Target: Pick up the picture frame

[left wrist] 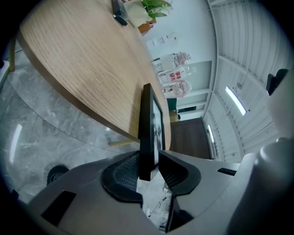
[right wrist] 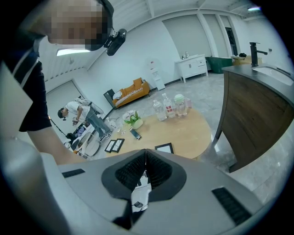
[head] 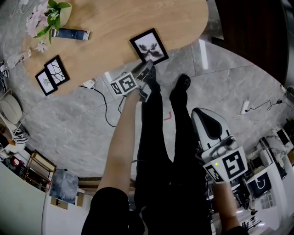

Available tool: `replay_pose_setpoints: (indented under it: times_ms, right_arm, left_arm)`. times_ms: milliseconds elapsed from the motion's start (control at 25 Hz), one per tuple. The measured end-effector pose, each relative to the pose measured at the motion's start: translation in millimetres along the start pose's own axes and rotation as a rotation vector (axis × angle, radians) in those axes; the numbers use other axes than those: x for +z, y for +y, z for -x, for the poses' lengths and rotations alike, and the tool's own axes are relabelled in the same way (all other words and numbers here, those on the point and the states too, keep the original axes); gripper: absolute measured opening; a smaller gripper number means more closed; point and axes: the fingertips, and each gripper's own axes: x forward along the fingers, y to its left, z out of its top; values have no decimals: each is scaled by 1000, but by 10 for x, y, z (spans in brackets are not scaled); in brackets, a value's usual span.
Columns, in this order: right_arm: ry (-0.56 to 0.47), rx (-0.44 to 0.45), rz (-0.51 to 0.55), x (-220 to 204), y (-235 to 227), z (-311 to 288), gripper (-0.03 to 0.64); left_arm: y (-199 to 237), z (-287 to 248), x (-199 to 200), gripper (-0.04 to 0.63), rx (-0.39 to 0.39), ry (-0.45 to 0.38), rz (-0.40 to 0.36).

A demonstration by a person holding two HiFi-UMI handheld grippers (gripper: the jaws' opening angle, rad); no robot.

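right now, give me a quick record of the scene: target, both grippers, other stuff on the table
target: picture frame, lying flat at the near edge of the table
left gripper: jaws closed on the frame's near edge
right gripper: jaws together, empty, held away from the table
other items: two small frames, potted flowers
lifted: not yet, as far as shows
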Motion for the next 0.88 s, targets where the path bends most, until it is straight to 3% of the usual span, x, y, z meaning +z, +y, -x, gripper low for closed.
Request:
replay_pose_setpoints:
  times_ms: [720,880]
  right_arm:
    - [-84,-1,55,370,194,366,12]
    - [-105,1,70,454,220,467,12]
  left_arm:
    - [-495,161,-43,74,-44,3,49]
    - [-657,184,-23,74,-61,31,26]
